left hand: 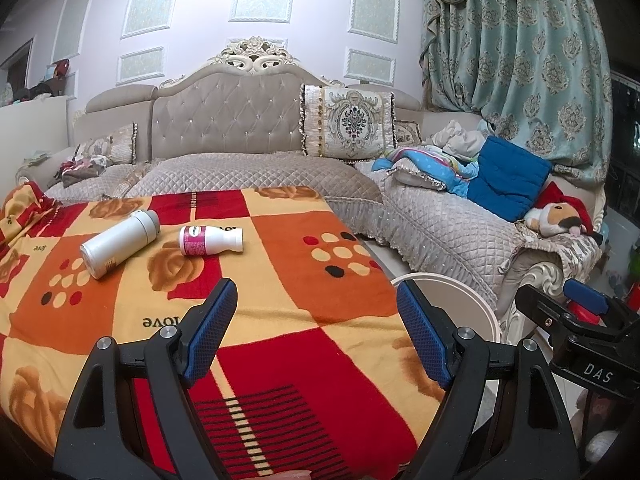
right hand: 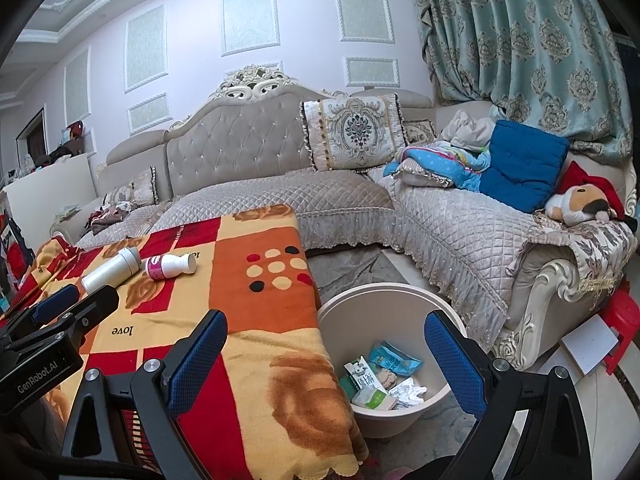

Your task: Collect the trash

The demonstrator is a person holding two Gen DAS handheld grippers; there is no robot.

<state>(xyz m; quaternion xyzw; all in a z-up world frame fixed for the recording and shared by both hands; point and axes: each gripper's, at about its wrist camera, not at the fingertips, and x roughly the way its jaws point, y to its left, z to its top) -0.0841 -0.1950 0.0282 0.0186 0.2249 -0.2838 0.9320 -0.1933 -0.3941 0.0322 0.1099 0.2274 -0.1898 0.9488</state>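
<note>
You held both tongs open and empty — left gripper (left hand: 316,332) over the red-and-orange blanket (left hand: 320,380), right gripper (right hand: 326,364) above the beige plastic bin (right hand: 404,292). Two bottles lay far left: white cylindrical bottle (left hand: 120,243), pink-labelled bottle (left hand: 210,241) — your next reach, likely.

Beige tufted sofa (left hand: 240,128), panelled wall (left hand: 200,20), teal curtains (left hand: 520,60).

Two bottles (left hand: 120,244) (left hand: 211,241) lie on the blanket; wrappers (right hand: 380,380) fill the bin (right hand: 448,320).
</note>
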